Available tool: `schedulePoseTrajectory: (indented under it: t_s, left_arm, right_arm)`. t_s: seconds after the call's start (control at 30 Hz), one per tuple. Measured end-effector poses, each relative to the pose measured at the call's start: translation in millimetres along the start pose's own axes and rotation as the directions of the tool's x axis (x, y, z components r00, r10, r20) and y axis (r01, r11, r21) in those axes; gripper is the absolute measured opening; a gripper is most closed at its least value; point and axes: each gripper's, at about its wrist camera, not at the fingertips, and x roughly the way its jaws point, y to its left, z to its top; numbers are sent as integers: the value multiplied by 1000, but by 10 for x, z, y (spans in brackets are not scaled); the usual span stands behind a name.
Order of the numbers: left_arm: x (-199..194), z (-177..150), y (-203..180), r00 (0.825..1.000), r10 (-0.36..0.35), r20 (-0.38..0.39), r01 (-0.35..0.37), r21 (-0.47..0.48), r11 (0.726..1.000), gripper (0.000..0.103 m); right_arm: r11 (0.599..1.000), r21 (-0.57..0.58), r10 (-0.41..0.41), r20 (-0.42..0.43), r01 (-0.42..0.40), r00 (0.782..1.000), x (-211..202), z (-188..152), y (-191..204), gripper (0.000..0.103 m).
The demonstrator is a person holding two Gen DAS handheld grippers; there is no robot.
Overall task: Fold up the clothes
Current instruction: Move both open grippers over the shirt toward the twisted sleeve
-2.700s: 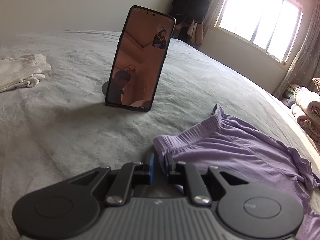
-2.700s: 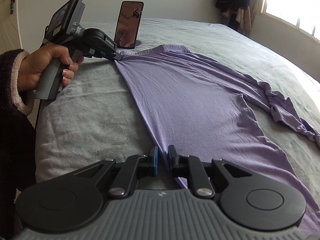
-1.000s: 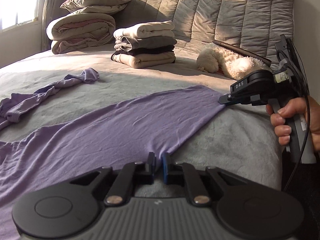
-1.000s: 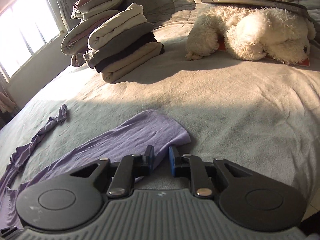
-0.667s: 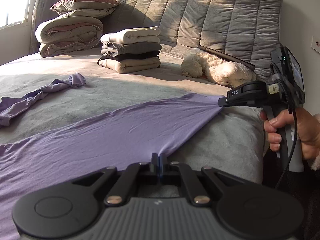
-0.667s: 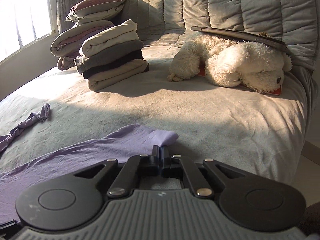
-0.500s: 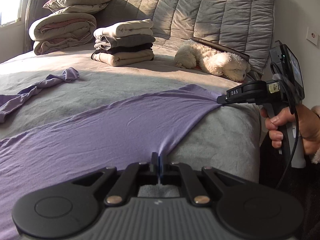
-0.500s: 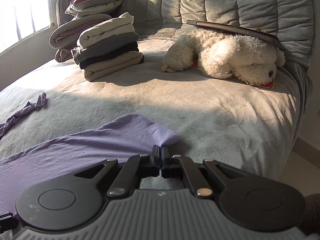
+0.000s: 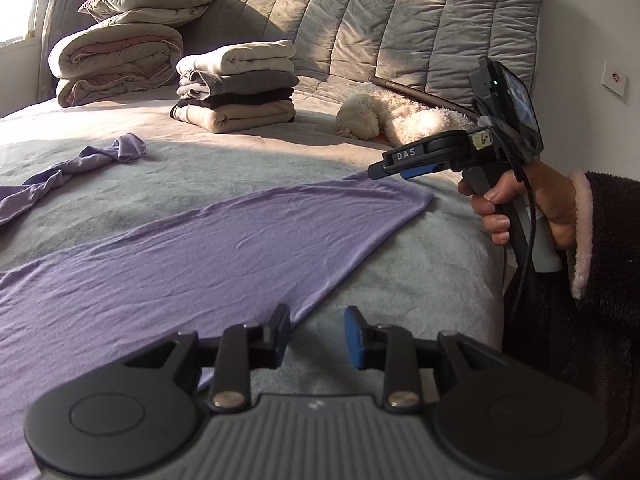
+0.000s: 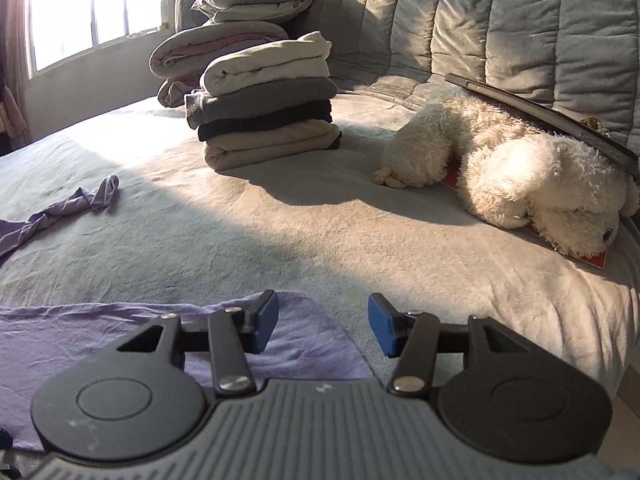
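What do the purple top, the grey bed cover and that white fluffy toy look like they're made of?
Purple top: a thin, matte jersey knit, probably cotton or a blend; it lies flat with fine soft creases.
Grey bed cover: a short, fuzzy pile like fleece or plush; its surface looks napped and dull.
White toy: long curly synthetic-looking plush, shaggy tufts catching the sun.

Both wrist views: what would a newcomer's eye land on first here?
The purple garment spread flat across the grey bed, its near edge by the two open hand-held grippers: left, right, whose jaws have just opened with nothing pinched. Behind it sit a neat stack of folded clothes and, to its right, a fluffy white toy dog by the headboard.
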Motion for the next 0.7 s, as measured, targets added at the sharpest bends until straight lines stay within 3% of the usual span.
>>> schedulePoseTrajectory:
  t_s: [0.07, 0.1, 0.13, 0.23, 0.3, 0.47, 0.57, 0.63, 0.7]
  left_arm:
    - [12, -7, -6, 1000, -6, -4, 6, 2, 1000, 35]
    - [17, -7, -4, 1000, -10, -7, 10, 2, 1000, 35]
    - [20, -7, 2, 1000, -17, -9, 17, -2, 1000, 35]
    - [21, -4, 42, 999, -40, -13, 40, -24, 999, 35]
    - [20, -7, 44, 999, -45, -14, 45, -27, 999, 37]
    - [-26, 8, 14, 998, -67, -22, 67, -12, 998, 44]
    - [-105, 49, 94, 995, -94, -14, 94, -50, 994, 46]
    - [-165, 78, 159, 997, -70, 10, 71, -65, 995, 51]
    - [-221, 107, 247, 999, -33, 33, 36, -85, 996, 53]
  right_arm:
    - [999, -30, 14, -16, -14, 1000, 96, -5, 42, 37]
    - [998, -53, 24, -16, -25, 1000, 107, -15, 70, 25]
    - [995, -92, 30, -14, -32, 999, 104, -27, 118, 6]
    - [982, -187, -18, 13, 21, 1000, 87, -62, 225, 2]
    - [980, -190, -51, 16, 53, 999, 113, -78, 233, 1]
    - [964, -236, -118, 24, 120, 993, 118, -75, 340, 4]
    - [970, -212, -106, 62, 116, 992, 13, -11, 374, 18]
    - [976, -199, -75, 88, 92, 993, -72, 20, 420, 45]
    - [982, -187, -11, 98, 29, 995, -146, 26, 496, 49]
